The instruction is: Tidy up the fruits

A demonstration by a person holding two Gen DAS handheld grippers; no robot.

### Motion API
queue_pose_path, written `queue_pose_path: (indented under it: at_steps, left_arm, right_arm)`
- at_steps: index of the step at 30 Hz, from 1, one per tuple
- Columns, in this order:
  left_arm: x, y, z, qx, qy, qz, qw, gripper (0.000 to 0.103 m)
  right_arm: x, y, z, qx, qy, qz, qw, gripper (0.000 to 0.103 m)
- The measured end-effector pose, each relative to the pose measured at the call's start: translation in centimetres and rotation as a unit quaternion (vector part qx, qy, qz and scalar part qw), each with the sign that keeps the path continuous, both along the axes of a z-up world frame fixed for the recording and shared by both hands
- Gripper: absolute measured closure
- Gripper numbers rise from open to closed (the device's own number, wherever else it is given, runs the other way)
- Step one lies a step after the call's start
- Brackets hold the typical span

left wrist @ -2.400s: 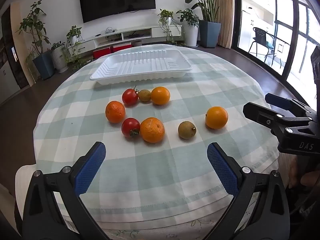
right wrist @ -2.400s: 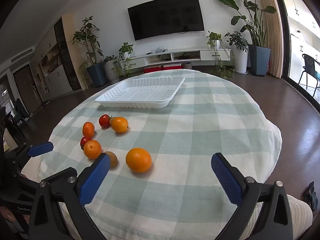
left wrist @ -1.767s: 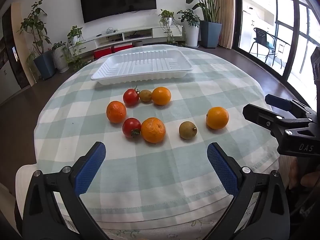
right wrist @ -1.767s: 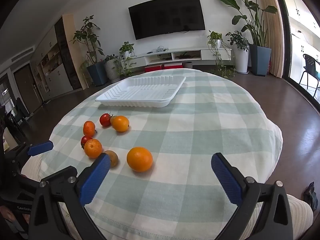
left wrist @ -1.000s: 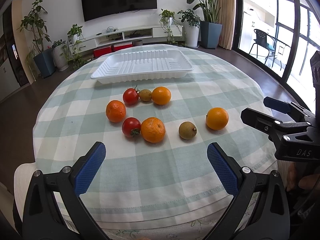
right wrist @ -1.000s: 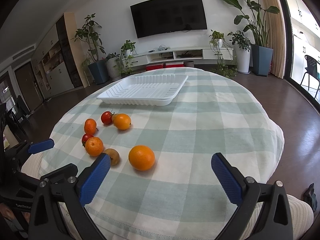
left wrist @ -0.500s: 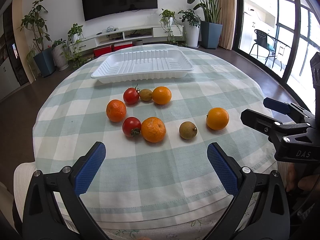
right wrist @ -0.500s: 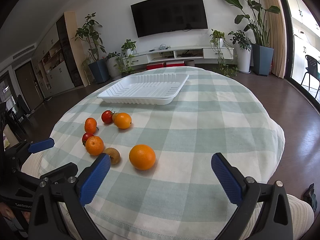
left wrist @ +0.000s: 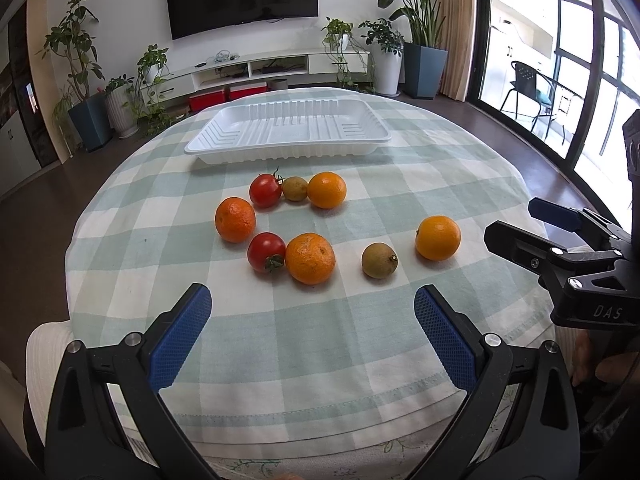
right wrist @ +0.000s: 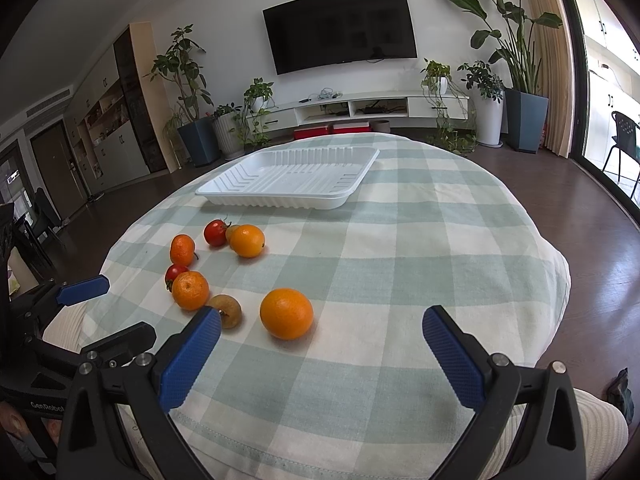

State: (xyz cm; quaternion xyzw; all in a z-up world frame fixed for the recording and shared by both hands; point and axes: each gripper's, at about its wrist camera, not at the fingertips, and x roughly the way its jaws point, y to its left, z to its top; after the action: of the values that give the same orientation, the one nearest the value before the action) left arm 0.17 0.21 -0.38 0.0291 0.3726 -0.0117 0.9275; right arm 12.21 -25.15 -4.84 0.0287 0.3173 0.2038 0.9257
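Between right gripper (right wrist: 320,340) fingers (right wrist: 188,360), untouched, sits an orange (right wrist: 286,313).

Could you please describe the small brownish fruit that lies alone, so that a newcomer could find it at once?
Start at the white tray and come toward the near edge of the checked tablecloth. The brownish fruit lies apart between two oranges, smaller and duller than both; its twin is wedged between a tomato and an orange.

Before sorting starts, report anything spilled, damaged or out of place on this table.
Nothing is spilled or damaged. Eight fruits lie loose on the green checked tablecloth while the white ribbed plastic tray sits empty behind them. Both grippers are open and hold nothing.
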Motion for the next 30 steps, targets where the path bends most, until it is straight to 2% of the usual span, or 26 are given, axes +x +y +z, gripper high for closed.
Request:
queue_pose_path:
  at_steps: [22,30]
  left_arm:
    - [0.1,0.3,-0.6,-0.004,0.003,0.003,1.0,0.0]
    - [0.4,0.9,-0.8,-0.013,0.014,0.009,0.9998,0.0]
  right_arm:
    - [0.2,-0.3,0.4,-0.002,0.001,0.0,1.0,0.0]
    - [-0.1,1.0,-0.5,-0.006,0.008,0.003,1.0,0.0]
